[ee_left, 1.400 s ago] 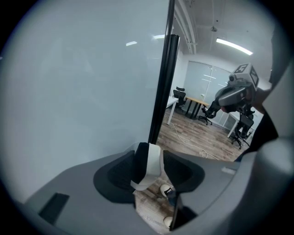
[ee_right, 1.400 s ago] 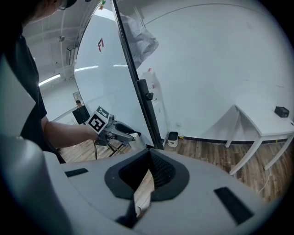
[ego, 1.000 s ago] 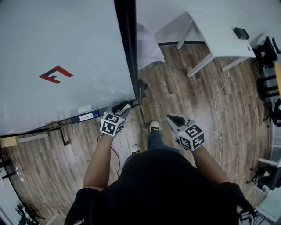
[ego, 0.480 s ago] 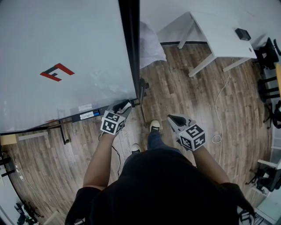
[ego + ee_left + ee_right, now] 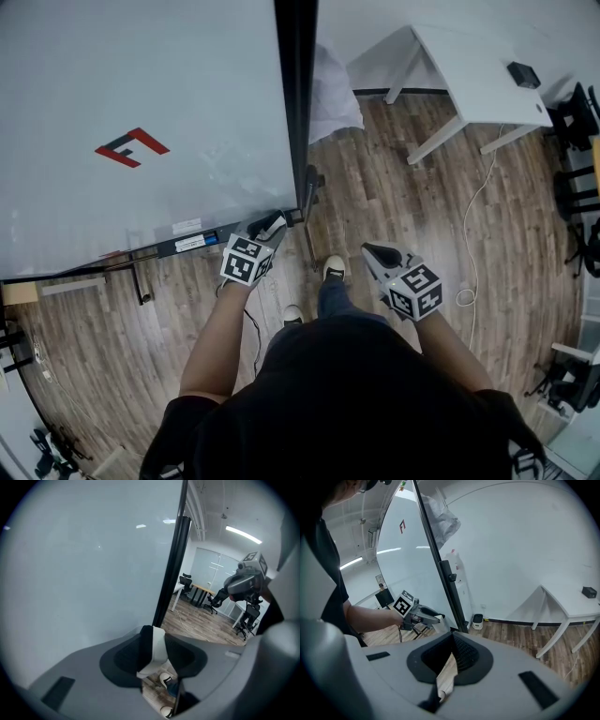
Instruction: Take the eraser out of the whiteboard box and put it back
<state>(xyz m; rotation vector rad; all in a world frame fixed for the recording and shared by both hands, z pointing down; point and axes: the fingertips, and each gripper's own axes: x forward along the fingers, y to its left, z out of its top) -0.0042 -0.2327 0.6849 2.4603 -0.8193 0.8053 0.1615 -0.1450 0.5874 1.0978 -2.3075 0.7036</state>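
The whiteboard fills the left of the head view, with its dark tray box running along the bottom edge. My left gripper is at the right end of that box, near the board's lower corner. It is shut on the eraser, a white block with a black side, which stands upright between the jaws of the left gripper. My right gripper hangs apart over the floor, shut and holding nothing. The right gripper view shows its jaws nearly touching, and the left gripper beside the board frame.
The black board frame post and its stand leg are just right of the left gripper. A white table with a small black box stands at the back right. A cable lies on the wooden floor. My shoes are below.
The head view has shifted a little to the left, so the board sits further right in the frame. Both grippers keep about the same places by the board's corner.
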